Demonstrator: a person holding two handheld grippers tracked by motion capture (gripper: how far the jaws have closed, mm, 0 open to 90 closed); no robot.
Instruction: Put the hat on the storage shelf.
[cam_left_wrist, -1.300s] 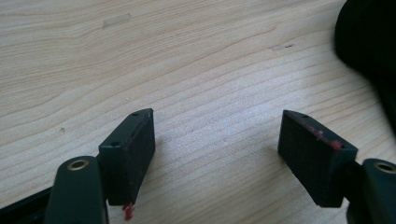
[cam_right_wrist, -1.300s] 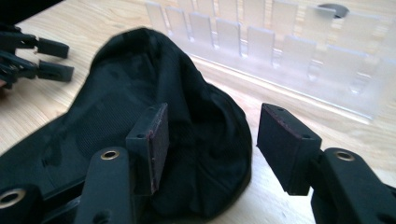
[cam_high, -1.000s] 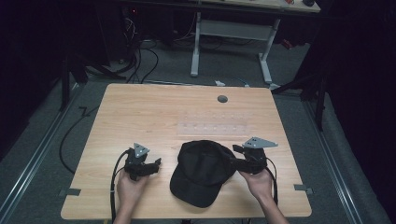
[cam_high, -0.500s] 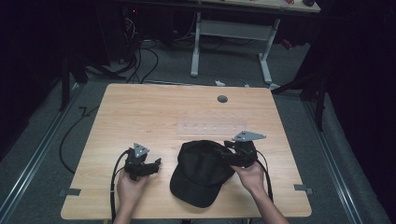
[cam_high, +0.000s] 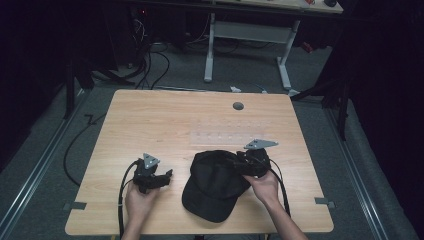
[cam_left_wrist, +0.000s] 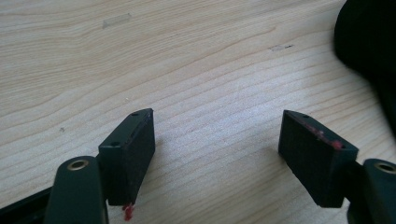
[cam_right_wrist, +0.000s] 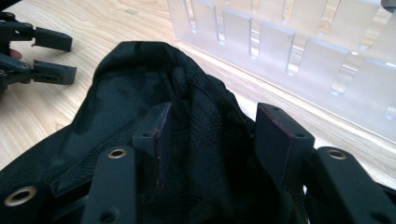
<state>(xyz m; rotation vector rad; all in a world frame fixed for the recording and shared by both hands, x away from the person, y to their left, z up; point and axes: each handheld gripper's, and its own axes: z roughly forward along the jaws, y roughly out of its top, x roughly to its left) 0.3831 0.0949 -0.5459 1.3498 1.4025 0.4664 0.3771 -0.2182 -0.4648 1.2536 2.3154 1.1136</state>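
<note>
- Dark room all round, with grey floor, loose cables and the white legs of another desk past the far edge. Your light wooden bench (cam_high: 165, 125) is mostly bare, apart from a small round grommet (cam_high: 238, 106) near the far side and a clear slotted plastic rack (cam_right_wrist: 299, 42) lying just beyond the hat.
- That black fabric baseball cap (cam_high: 215, 182) sits near the front edge, right of centre, brim towards you.
- Your right tool (cam_right_wrist: 210, 135) has its jaws apart, pushed into the crown with cloth bunched between them, not pinched yet. Close now and I reckon you'd catch just a thin fold, so the cap could slip out or flop sideways when lifted.
- The rack is close behind, so a forward shove might knock the cap into it.
- Your left tool (cam_left_wrist: 217, 154) rests wide open on bare wood beside the cap, holding nothing, so nothing steadies the brim.
</note>
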